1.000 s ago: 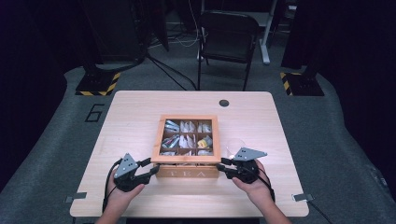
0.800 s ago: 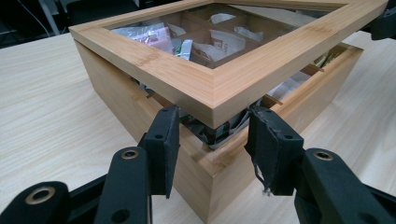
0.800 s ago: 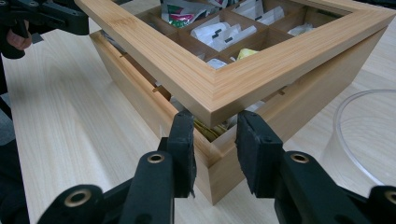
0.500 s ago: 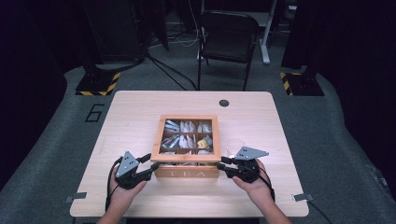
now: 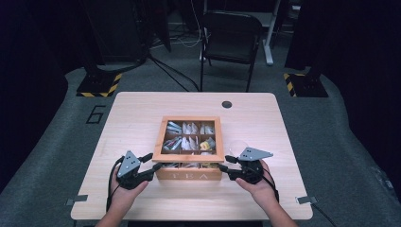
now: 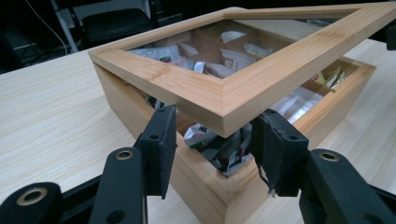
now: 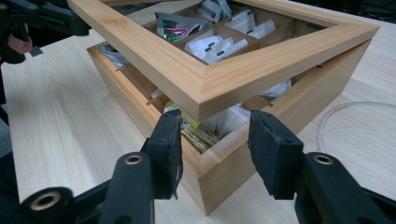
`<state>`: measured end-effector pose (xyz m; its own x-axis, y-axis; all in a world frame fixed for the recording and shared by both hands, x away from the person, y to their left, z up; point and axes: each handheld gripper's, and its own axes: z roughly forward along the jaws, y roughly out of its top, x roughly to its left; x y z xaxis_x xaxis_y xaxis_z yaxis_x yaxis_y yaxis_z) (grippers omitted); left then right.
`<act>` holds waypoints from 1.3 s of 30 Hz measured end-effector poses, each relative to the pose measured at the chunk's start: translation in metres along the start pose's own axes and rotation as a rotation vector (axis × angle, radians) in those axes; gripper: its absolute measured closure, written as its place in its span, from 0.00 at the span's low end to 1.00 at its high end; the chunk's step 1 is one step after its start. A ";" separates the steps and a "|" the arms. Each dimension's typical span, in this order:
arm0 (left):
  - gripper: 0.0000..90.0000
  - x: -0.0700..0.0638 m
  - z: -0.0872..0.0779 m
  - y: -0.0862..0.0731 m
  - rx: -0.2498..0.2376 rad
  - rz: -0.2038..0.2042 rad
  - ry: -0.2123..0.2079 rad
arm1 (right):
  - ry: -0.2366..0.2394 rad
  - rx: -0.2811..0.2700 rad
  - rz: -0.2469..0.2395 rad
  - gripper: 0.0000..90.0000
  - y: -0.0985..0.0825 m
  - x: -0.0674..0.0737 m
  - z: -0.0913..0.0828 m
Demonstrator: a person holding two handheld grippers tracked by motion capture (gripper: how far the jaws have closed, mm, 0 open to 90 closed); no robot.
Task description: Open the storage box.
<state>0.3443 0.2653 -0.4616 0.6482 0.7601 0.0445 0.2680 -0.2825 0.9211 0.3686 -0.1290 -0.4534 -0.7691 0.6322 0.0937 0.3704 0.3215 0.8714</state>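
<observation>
Smooth matt pale-wood tea box (image 5: 189, 174) with clear-paned lid (image 6: 224, 88) on light wood-grain table (image 5: 142, 113).

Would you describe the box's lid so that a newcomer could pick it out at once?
On the pale wooden table stands a wooden box marked TEA. Its lid is the wooden frame with a clear pane, raised at the near edge above the compartments, unlike the solid walls below.

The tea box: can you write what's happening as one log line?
tea box lid lifted at front | left claw, right claw under lid corners, just opening
</observation>
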 end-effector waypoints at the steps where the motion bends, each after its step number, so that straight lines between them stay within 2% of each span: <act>1: 0.56 0.000 -0.001 0.002 -0.008 -0.004 -0.001 | -0.002 0.001 -0.010 0.56 0.001 0.000 0.000; 5: 0.56 0.002 -0.001 0.007 -0.031 -0.006 0.005 | -0.016 0.009 -0.024 0.55 0.003 0.000 0.000; 13: 0.56 0.007 -0.001 0.020 -0.058 -0.017 0.005 | -0.045 -0.034 -0.031 0.51 0.017 -0.007 -0.002; 18: 0.56 0.010 -0.003 0.031 -0.067 -0.003 0.008 | -0.059 -0.052 -0.054 0.48 0.026 -0.007 0.001; 23: 0.56 0.012 -0.002 0.038 -0.054 0.009 0.015 | -0.063 -0.075 -0.061 0.47 0.033 -0.008 0.001; 33: 0.56 0.017 -0.001 0.047 -0.069 0.002 0.009 | -0.091 -0.108 -0.107 0.47 0.049 -0.011 -0.003; 35: 0.56 0.018 0.000 0.050 -0.080 -0.003 0.012 | -0.089 -0.107 -0.109 0.48 0.053 -0.011 -0.004; 37: 0.56 0.019 -0.001 0.053 -0.078 0.009 0.010 | -0.085 -0.105 -0.123 0.50 0.057 -0.012 -0.004; 39: 0.56 0.021 -0.001 0.056 -0.079 0.014 0.011 | -0.061 -0.101 -0.110 0.53 0.061 -0.012 -0.004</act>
<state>0.3720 0.2656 -0.4088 0.6435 0.7630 0.0612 0.2021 -0.2465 0.9478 0.3986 -0.1203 -0.3989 -0.7681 0.6395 -0.0321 0.2285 0.3206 0.9192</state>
